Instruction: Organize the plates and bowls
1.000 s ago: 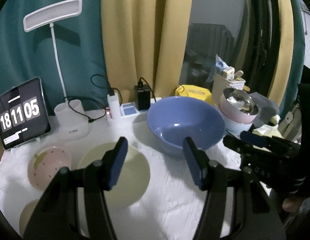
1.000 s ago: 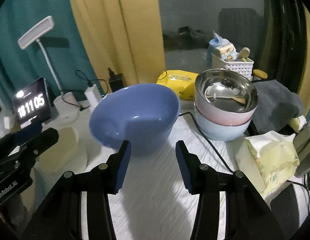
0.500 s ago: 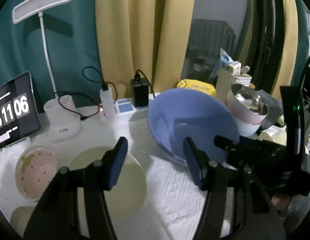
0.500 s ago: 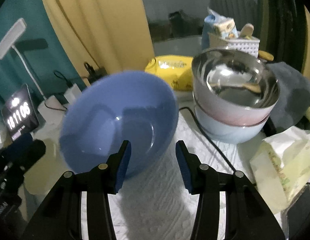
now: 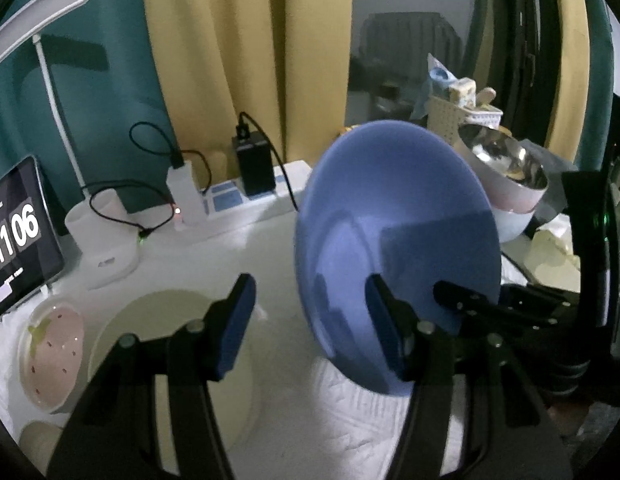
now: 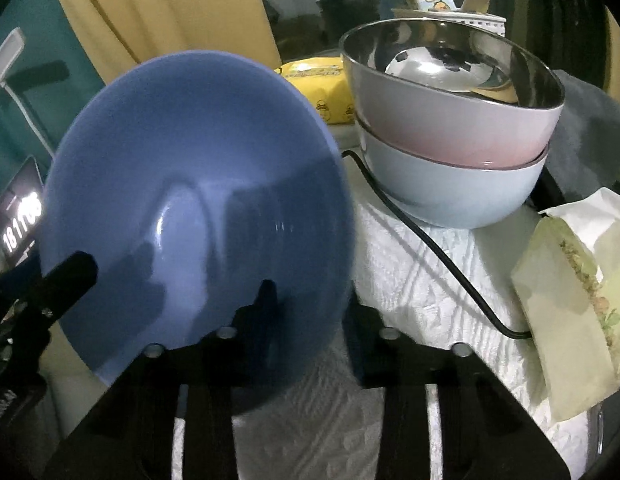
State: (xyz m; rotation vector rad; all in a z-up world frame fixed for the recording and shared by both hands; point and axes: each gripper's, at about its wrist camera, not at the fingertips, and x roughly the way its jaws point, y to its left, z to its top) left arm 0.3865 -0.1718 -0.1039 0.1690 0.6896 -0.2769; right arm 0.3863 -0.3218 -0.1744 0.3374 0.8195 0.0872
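A large blue bowl (image 5: 397, 240) (image 6: 198, 200) stands tilted steeply on its side on the white cloth. My right gripper (image 6: 310, 316) straddles its near rim, one finger inside the bowl and one outside, jaws still apart. My left gripper (image 5: 310, 320) is open and empty, its right finger just in front of the bowl. A cream plate (image 5: 166, 352) and a pink strawberry dish (image 5: 50, 352) lie to the left. A steel-lined pink bowl (image 6: 449, 96) sits stacked in a pale blue bowl (image 6: 449, 188) at the right.
A black cable (image 6: 429, 248) crosses the cloth beside the stacked bowls. A tissue pack (image 6: 569, 300) lies at the right. A clock tablet (image 5: 18, 232), lamp base (image 5: 102, 240) and power strip with chargers (image 5: 238, 196) stand at the back. A yellow pack (image 6: 321, 84) sits behind.
The blue bowl has tipped from upright to nearly on its side. My right gripper moved forward until its fingers straddle the rim. My left gripper moved closer to the bowl.
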